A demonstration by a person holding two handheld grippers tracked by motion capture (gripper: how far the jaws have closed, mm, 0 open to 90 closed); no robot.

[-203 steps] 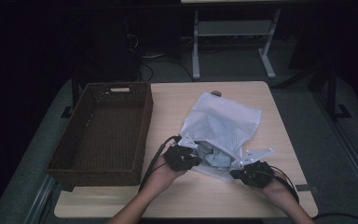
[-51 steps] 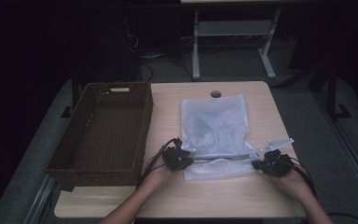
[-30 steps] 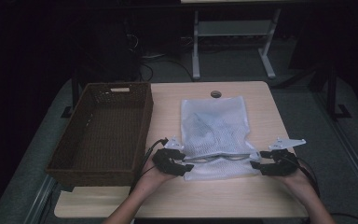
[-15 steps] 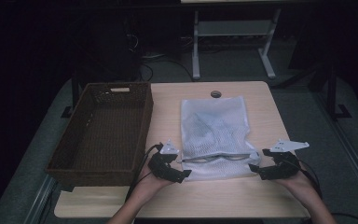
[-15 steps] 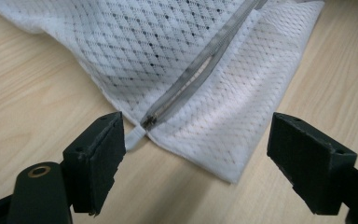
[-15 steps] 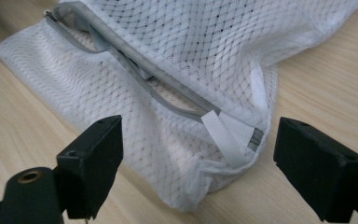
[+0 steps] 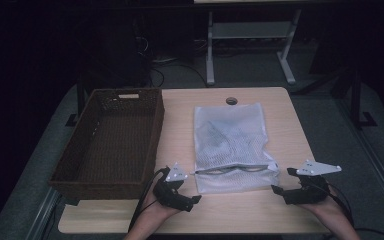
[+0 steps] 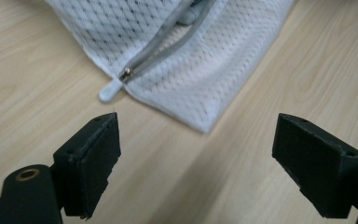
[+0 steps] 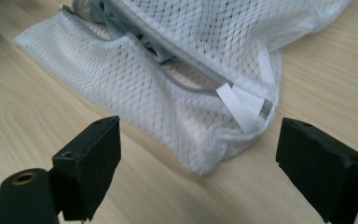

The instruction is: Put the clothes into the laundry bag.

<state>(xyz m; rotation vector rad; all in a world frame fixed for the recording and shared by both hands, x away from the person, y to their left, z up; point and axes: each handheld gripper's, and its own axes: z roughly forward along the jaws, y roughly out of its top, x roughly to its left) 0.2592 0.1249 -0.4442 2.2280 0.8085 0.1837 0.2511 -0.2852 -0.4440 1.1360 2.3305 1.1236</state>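
Now the white mesh bag lies flat on the table just right of the wicker basket, its grey zipper partly open along the near edge. Earlier both grippers held its near corners; since then the left gripper and right gripper have let go and drawn back toward the person. Each gripper's fingers have just been opening and now stand wide with nothing between them, just short of the bag's corners.
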